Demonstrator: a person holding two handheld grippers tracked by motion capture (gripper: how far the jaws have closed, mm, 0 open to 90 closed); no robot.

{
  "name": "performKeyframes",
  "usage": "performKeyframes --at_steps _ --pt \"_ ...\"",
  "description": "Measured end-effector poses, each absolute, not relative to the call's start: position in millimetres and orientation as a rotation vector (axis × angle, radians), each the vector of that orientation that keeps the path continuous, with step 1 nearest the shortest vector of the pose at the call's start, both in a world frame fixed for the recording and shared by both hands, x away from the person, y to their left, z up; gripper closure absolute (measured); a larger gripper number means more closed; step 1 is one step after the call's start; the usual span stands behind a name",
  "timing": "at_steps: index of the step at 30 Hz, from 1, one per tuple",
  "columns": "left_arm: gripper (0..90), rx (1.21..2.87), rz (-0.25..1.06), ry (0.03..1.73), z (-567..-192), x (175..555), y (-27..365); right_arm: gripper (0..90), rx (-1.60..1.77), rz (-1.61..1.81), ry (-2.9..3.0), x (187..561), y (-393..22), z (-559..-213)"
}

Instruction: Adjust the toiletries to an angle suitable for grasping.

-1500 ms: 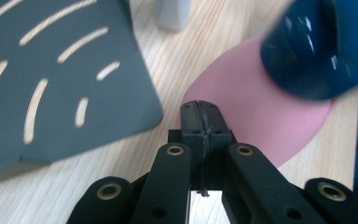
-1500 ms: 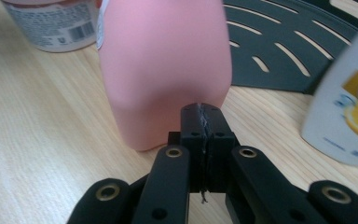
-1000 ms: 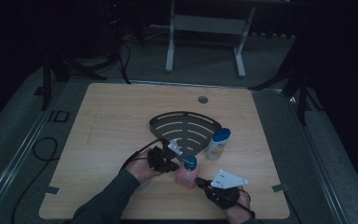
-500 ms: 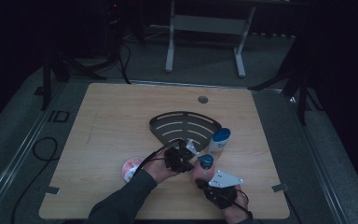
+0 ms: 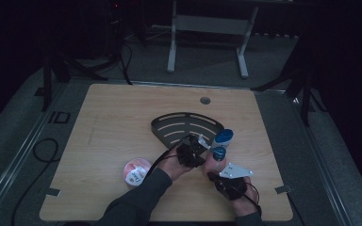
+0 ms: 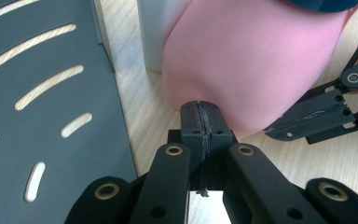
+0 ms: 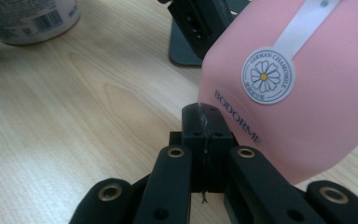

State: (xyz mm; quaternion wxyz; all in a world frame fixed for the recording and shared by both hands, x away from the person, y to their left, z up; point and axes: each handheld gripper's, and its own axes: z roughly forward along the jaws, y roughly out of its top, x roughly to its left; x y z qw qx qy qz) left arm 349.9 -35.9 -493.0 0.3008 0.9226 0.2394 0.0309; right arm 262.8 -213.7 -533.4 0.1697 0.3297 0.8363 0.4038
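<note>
High view: on the wooden desk (image 5: 122,122) the pink bottle (image 5: 213,162) stood near the front, between the two hands, just right of centre, its dark blue cap (image 5: 219,152) on top.
Neighbours: a dark slotted tray (image 5: 169,123) lay just behind and to the left; a white bottle with a blue cap (image 5: 222,138) stood close behind, possibly touching; a round pink-lidded tub (image 5: 137,171) sat well to the left.
Left tongs (image 6: 200,116): pressed together with nothing between them, tips at the bottle's lower wall (touching or just short, I could not tell).
Right tongs (image 7: 204,120): also pressed together and empty, nosed up against the pink face beside the daisy sticker (image 7: 267,75).
Handling: smooth, matte plastic, probably light and a little yielding, likely to slide or tip if prodded low on one side.
Where to grip: across the flat sides at mid-height, below the cap, with the tongs first spread apart.
</note>
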Motion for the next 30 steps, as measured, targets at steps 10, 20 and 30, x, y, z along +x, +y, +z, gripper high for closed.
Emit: performKeyframes --at_steps 10,20,30 --pt "89.5 2.433 0.092 0.655 -494 358 -46 89.8 0.969 1.124 2.356 272 -221 -534" --pt "88.9 2.341 0.137 0.735 -492 369 -46 89.7 0.982 1.108 2.368 278 -226 -535" --pt "89.5 2.271 0.246 0.821 -488 391 -50 89.8 0.986 1.099 2.362 277 -229 -535"
